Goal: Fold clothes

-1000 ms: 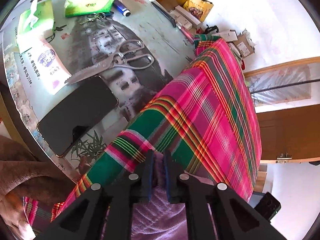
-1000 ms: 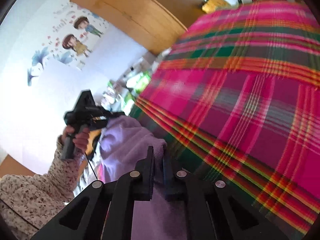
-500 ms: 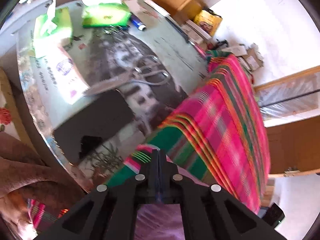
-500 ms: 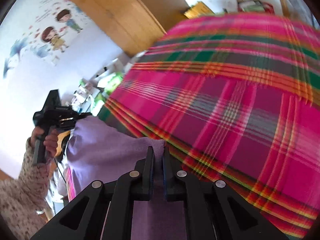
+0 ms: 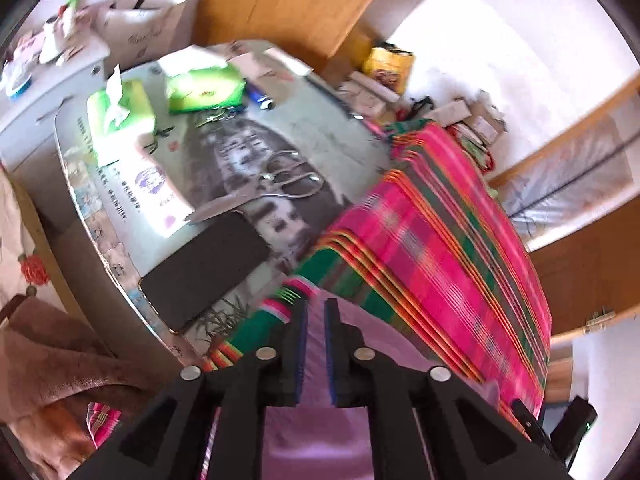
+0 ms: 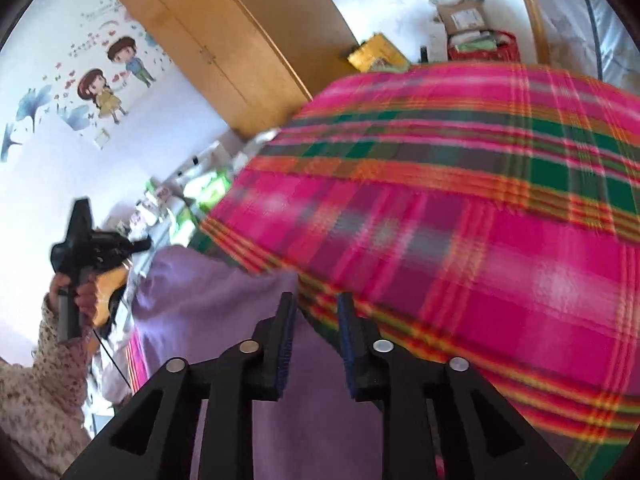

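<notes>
Lilac garment (image 5: 320,412) fills the left wrist view at six o'clock, under the left gripper (image 5: 316,322); its jaws have just been opening to a narrow gap, cloth showing between them, no clamp evident; plaid cloth (image 5: 440,256) runs toward two o'clock. Right wrist view: right gripper (image 6: 317,312) has just been opening, jaws apart over the garment's edge; garment stretches toward nine o'clock, where the left gripper sits nearer its far corner.

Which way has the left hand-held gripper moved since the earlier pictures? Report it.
Yes. The left hand-held gripper has pulled up and back: the scissors now sit farther off, more room shows, and its jaws have just been opening over the purple cloth.
</notes>
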A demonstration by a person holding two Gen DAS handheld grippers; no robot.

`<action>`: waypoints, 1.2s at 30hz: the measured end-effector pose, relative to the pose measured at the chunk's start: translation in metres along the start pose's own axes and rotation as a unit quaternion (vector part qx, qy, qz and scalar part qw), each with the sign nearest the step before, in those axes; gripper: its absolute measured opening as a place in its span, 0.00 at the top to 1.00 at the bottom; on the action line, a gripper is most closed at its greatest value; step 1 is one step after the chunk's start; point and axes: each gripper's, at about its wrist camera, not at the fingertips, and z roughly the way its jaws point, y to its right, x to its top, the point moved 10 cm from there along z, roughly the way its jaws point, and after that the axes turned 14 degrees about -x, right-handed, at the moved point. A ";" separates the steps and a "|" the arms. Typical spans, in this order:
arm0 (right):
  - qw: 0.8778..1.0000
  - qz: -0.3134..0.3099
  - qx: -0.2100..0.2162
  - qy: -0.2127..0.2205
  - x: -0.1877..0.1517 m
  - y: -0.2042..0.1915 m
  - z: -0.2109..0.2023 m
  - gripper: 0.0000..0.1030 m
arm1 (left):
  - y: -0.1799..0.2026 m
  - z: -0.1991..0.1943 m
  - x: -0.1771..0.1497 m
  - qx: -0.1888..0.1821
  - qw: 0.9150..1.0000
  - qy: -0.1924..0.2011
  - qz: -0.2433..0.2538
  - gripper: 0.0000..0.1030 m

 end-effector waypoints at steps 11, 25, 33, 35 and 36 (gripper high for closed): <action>0.998 -0.047 -0.017 -0.037 -0.040 -0.006 0.008 0.68 | 0.040 0.061 -0.049 -0.022 0.992 -0.098 0.076 0.87; 0.985 -0.156 0.044 0.055 -0.059 -0.061 -0.049 0.95 | 0.020 0.077 -0.045 -0.020 0.995 -0.094 0.022 0.87; 0.982 -0.159 0.102 -0.020 -0.092 -0.076 -0.032 0.92 | 0.017 0.076 -0.044 -0.032 0.996 -0.087 0.000 0.87; 0.981 -0.139 0.125 -0.049 -0.097 -0.076 -0.025 0.91 | 0.017 0.075 -0.044 -0.034 0.996 -0.084 -0.001 0.87; 0.981 -0.126 0.136 -0.058 -0.097 -0.075 -0.024 0.87 | 0.017 0.075 -0.044 -0.035 0.996 -0.083 -0.002 0.87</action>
